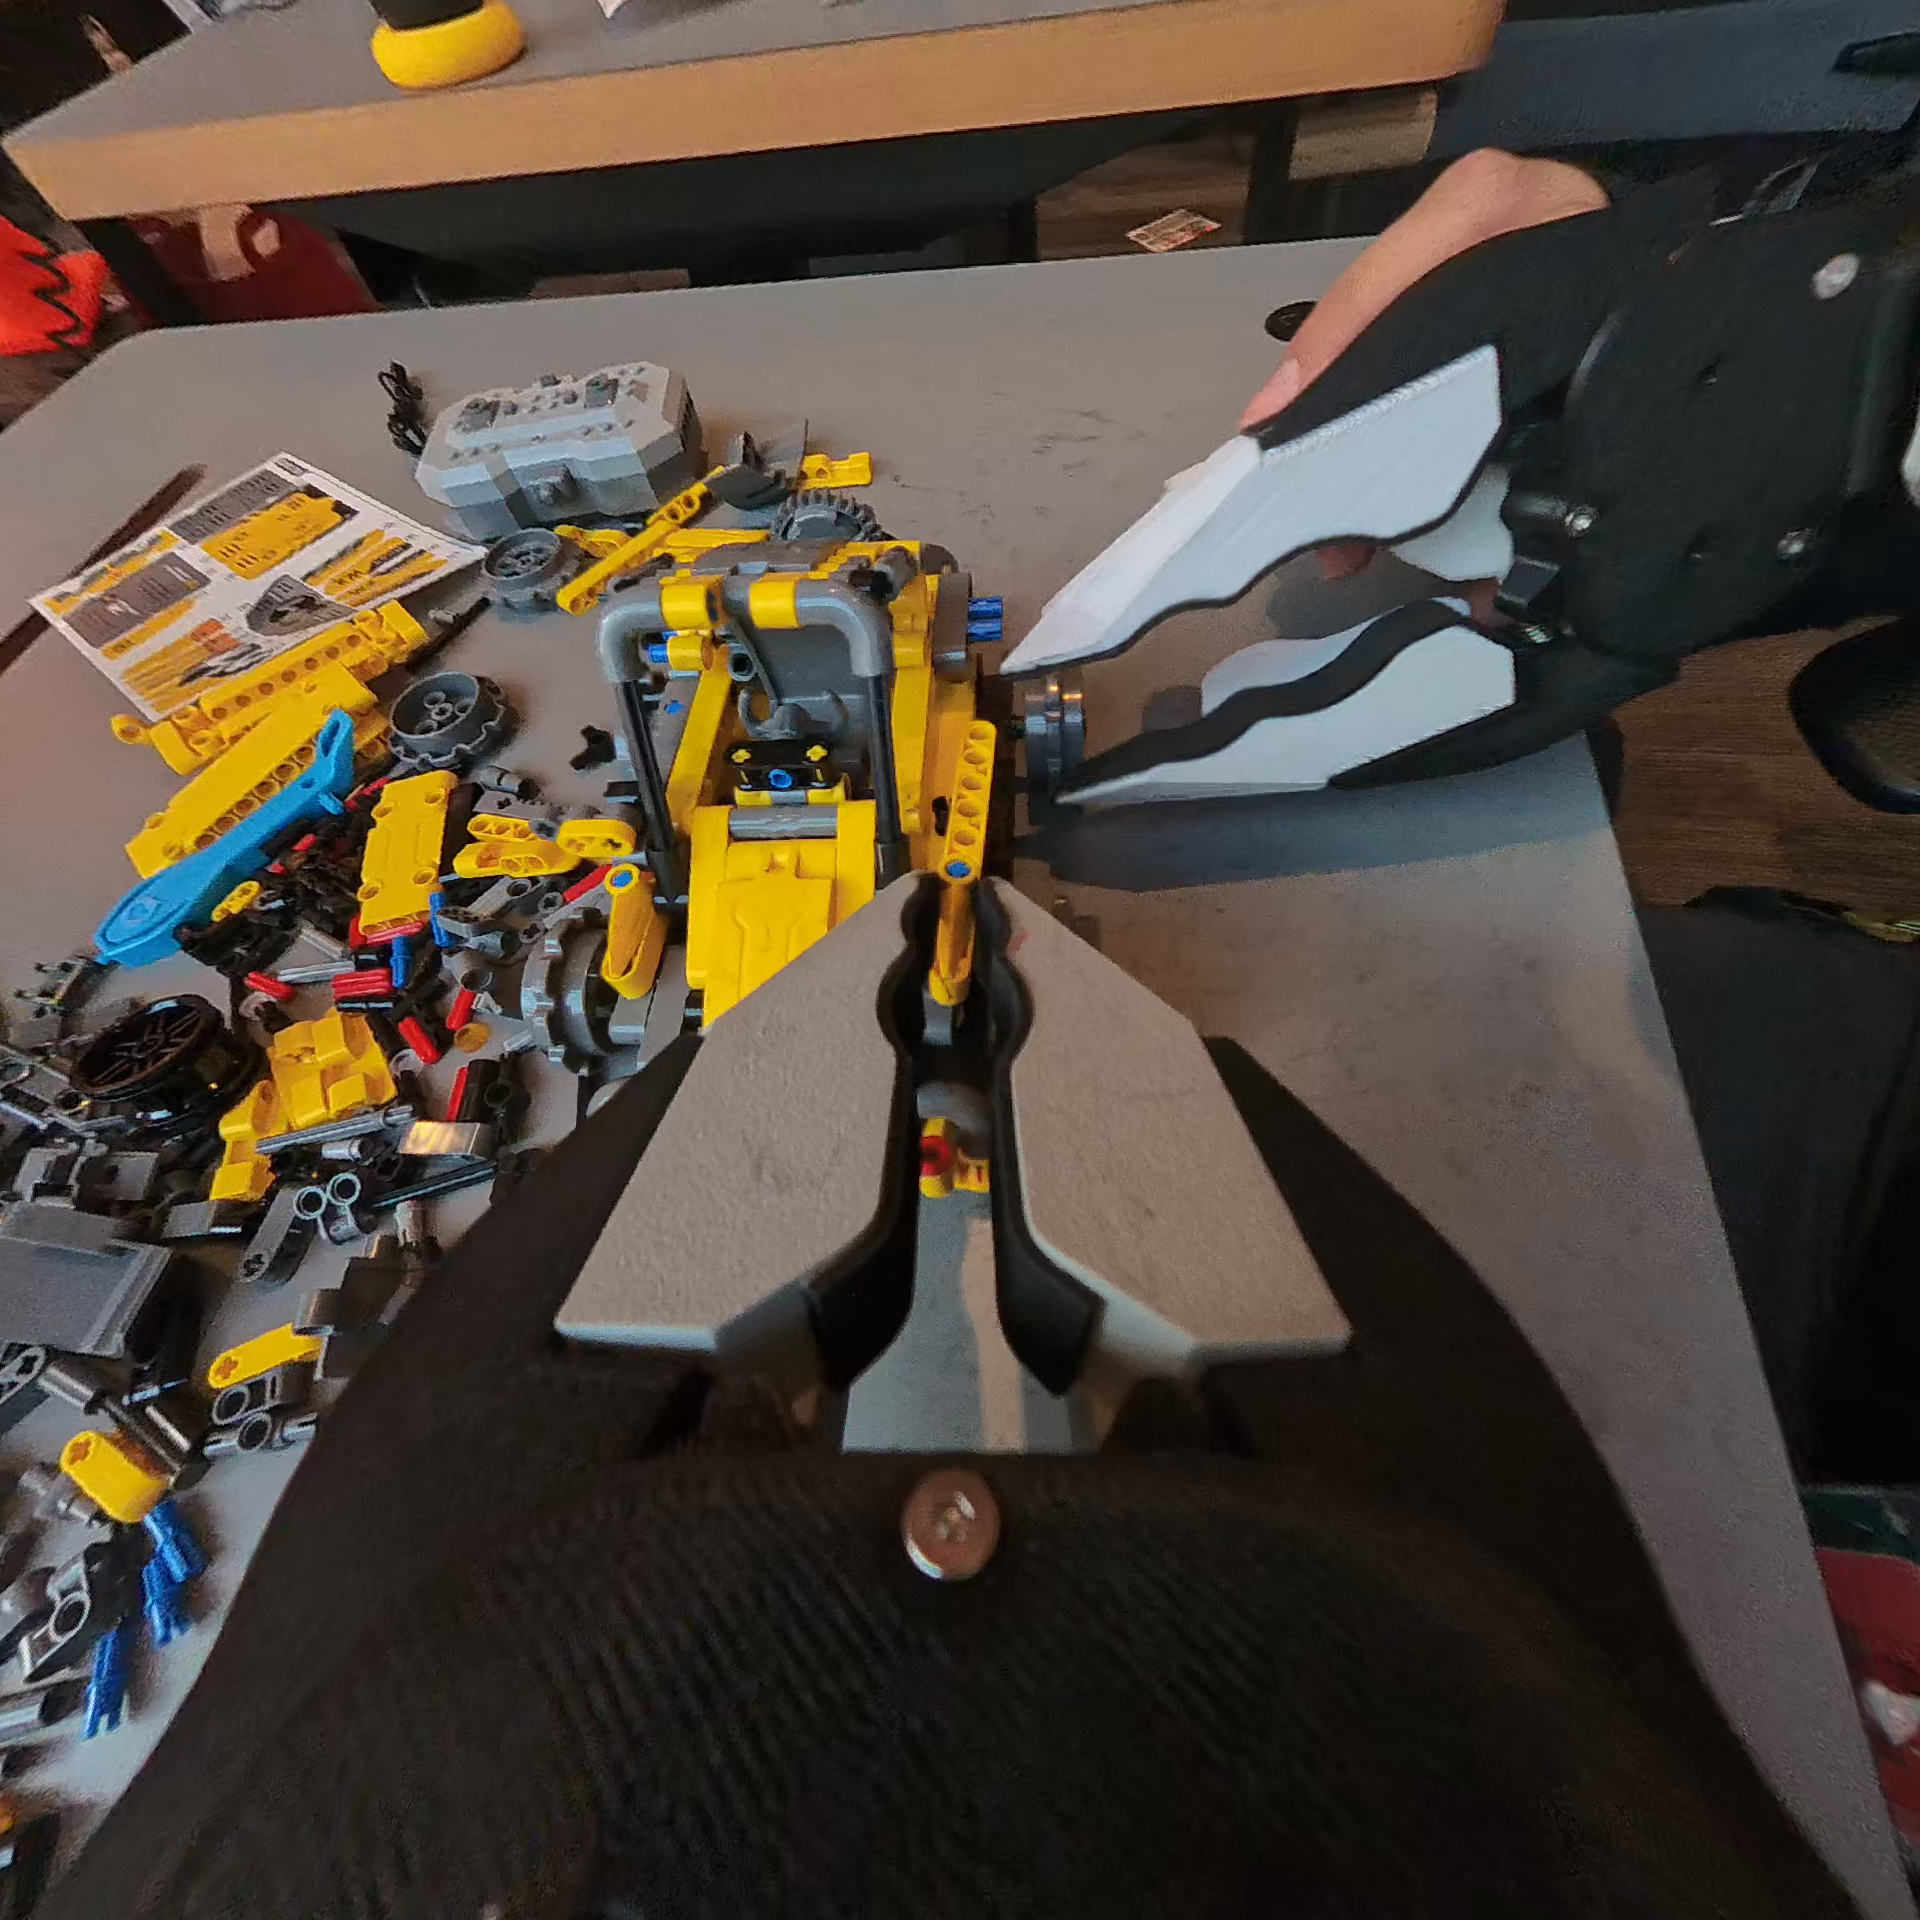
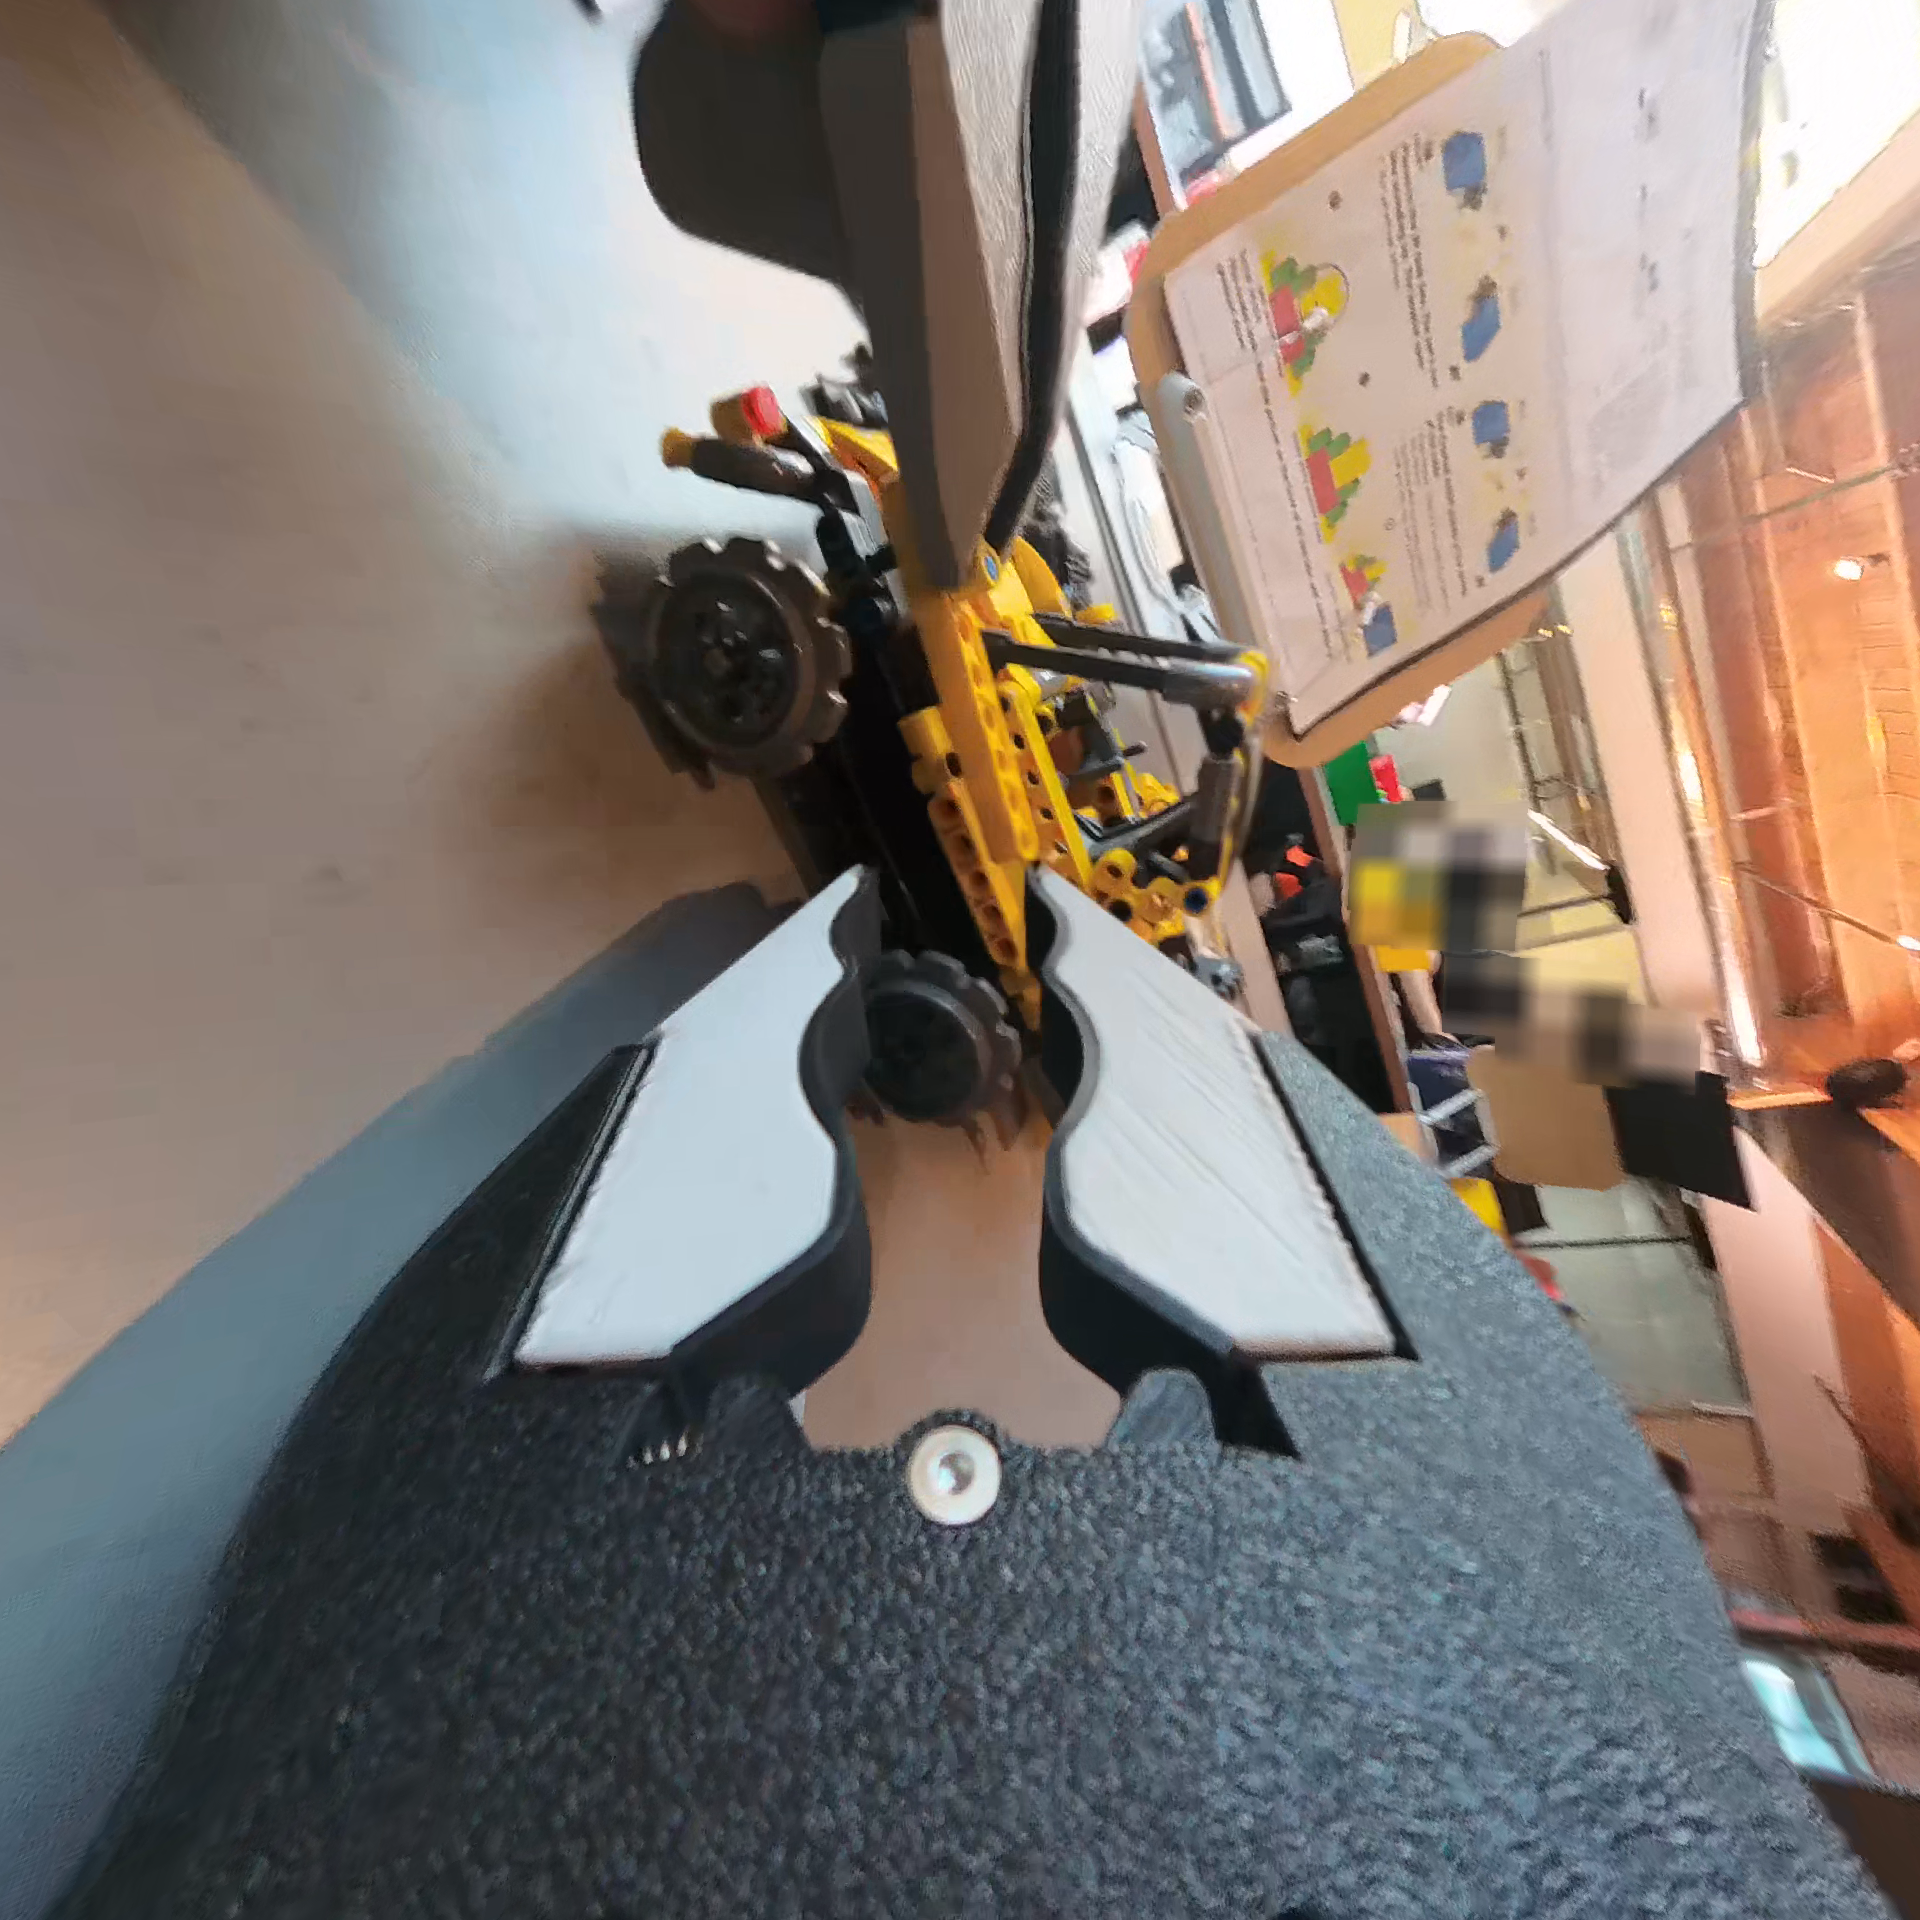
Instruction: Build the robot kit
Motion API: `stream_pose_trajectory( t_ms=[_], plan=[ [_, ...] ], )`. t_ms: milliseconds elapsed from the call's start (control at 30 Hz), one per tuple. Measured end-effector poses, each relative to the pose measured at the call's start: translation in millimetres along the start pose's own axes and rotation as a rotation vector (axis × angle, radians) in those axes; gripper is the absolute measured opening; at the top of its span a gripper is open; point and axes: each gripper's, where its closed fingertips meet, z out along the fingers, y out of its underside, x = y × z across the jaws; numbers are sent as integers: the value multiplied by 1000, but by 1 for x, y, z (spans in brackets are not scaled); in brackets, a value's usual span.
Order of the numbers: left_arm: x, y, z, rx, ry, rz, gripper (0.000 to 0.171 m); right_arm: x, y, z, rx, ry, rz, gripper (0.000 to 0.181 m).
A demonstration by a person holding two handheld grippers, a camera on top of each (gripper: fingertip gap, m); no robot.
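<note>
A half-built yellow and grey brick vehicle [image 1: 790, 790] stands on the grey table [image 1: 1299, 1039]. My left gripper [image 1: 951, 904] is shut on the near end of the vehicle's yellow side beam [image 1: 971, 790]. My right gripper [image 1: 1037, 730] comes in from the right, turned on its side and open. Its fingers lie either side of a small dark toothed wheel [image 1: 1055, 717] on the vehicle's right side. In the right wrist view, the right gripper [image 2: 951, 904] is open around that small wheel [image 2: 940, 1049]. The left gripper [image 2: 966, 561] reaches down onto the yellow beam [image 2: 966, 790]. A larger toothed wheel [image 2: 738, 655] sits farther along.
Loose yellow, black and red parts [image 1: 312, 935] cover the table's left half, with a leaflet [image 1: 239, 582], a grey box unit [image 1: 561, 436] and a blue tool [image 1: 229, 842]. The table edge [image 1: 1621, 935] runs close on the right. A second table [image 1: 727, 104] stands behind. The gap from one gripper's tips to the other's is roughly 5 cm.
</note>
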Motion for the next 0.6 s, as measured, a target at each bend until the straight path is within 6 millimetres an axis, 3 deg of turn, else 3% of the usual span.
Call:
stream_pose_trajectory(
  t_ms=[267,400,467,600],
  plan=[
    [5,-6,-5,105,-66,10,3,2,-13,-13,97,-15,43,10],
    [4,-15,-19,212,-97,18,3,38,-6,-26,157,78,237,9],
    [2,-14,-26,230,-115,-15,3,51,8,-29,194,1,457,26],
    [-20,-12,-47,225,-191,-125,3,60,49,-29,199,-267,776,84]
  ],
)
